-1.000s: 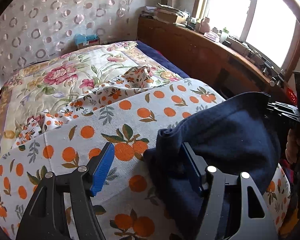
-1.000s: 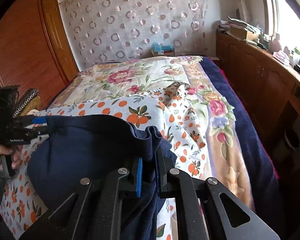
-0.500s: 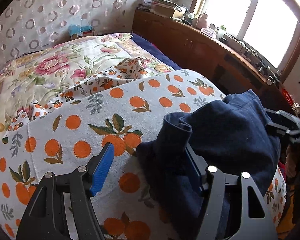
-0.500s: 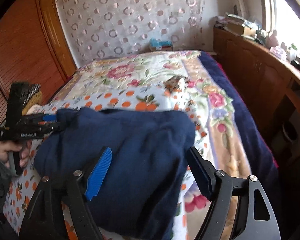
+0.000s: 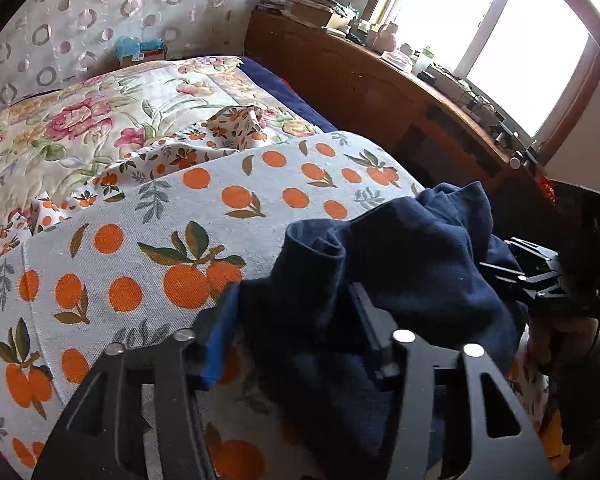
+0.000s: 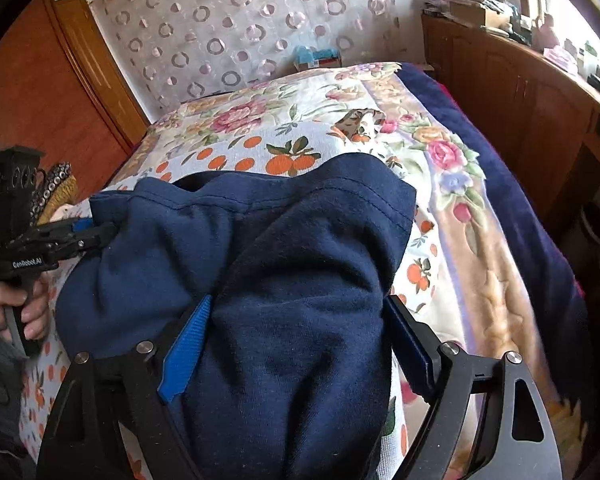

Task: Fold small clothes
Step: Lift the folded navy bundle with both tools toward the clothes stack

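Observation:
A navy garment (image 5: 420, 260) lies bunched on the orange-print cloth (image 5: 160, 240) that covers the near end of the bed. My left gripper (image 5: 296, 320) has a rolled edge of the garment between its fingers, and its jaws are closing on it. In the right wrist view that gripper (image 6: 100, 234) pinches the garment's (image 6: 280, 240) left corner. My right gripper (image 6: 300, 328) straddles the garment's near fold. Its jaws are opening wide, and the pads stand off the cloth. It shows at the right edge of the left wrist view as the right gripper (image 5: 540, 276).
A floral bedspread (image 6: 440, 152) covers the rest of the bed, with a navy blanket (image 6: 520, 200) along its right side. A wooden cabinet (image 5: 380, 92) with clutter runs under the window. A wooden wardrobe (image 6: 40, 100) stands left. A hand (image 6: 20, 308) holds the left gripper's handle.
My right gripper released the pinched fold, spread wide and sank over the garment. My left jaws narrowed onto the garment's edge. The garment dropped and slumped on the bed.

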The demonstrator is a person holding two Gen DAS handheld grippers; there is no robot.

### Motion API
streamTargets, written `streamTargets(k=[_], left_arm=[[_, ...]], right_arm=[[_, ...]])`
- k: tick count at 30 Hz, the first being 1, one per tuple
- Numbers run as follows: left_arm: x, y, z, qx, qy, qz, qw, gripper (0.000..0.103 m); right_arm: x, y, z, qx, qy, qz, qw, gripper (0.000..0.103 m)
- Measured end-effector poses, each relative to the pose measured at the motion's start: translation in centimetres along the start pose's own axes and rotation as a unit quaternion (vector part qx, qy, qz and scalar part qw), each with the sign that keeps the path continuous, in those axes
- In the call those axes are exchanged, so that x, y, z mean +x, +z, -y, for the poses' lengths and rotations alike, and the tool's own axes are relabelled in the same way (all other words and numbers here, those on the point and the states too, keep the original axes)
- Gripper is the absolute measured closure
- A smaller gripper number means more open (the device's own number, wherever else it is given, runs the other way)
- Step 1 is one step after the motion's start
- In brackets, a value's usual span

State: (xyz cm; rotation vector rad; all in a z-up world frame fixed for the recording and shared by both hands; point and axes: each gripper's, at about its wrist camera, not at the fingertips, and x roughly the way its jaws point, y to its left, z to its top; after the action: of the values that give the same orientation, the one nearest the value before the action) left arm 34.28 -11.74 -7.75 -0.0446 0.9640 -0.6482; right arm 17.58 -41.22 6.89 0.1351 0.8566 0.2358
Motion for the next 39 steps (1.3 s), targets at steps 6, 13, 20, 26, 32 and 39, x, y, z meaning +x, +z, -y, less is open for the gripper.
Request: streamTargets(k=[6, 13, 20, 26, 32, 39], left_arm=[[-2.8, 0.0, 0.9, 0.006, -0.032, 0.028, 0.9991, 0.084], [-6.5, -1.0, 3.2, 0.03, -0.024, 0.073, 0.9966, 0.084], [-6.5, -1.1, 2.9, 0.028, -0.026, 0.078, 0.9962, 0.084], [-7.0, -1.2, 3.7, 0.037, -0.036, 0.091, 0.9945, 0.085], [-9.3, -1.0, 4.5, 0.037, -0.049, 0.118, 0.9911, 0.085], [-13.7, -1.0, 4.0, 0.033, -0.024, 0.165, 0.9854, 0.085]], right_arm=[[-0.3, -0.4, -0.5, -0.012, -0.008, 0.009, 1.0, 0.018], [-0.6, -1.5, -1.1, -0.04, 0.003, 0.027, 0.999, 0.029], [-0.3, -1.6, -0.6, -0.048, 0.013, 0.019, 0.999, 0.039], [-0.5, -1.5, -0.5, -0.054, 0.03, 0.017, 0.998, 0.069], [-2.3, -1.7, -1.1, -0.059, 0.028, 0.053, 0.996, 0.079], [-4.9, -0.2, -3.5, -0.096, 0.04, 0.1, 0.99, 0.08]])
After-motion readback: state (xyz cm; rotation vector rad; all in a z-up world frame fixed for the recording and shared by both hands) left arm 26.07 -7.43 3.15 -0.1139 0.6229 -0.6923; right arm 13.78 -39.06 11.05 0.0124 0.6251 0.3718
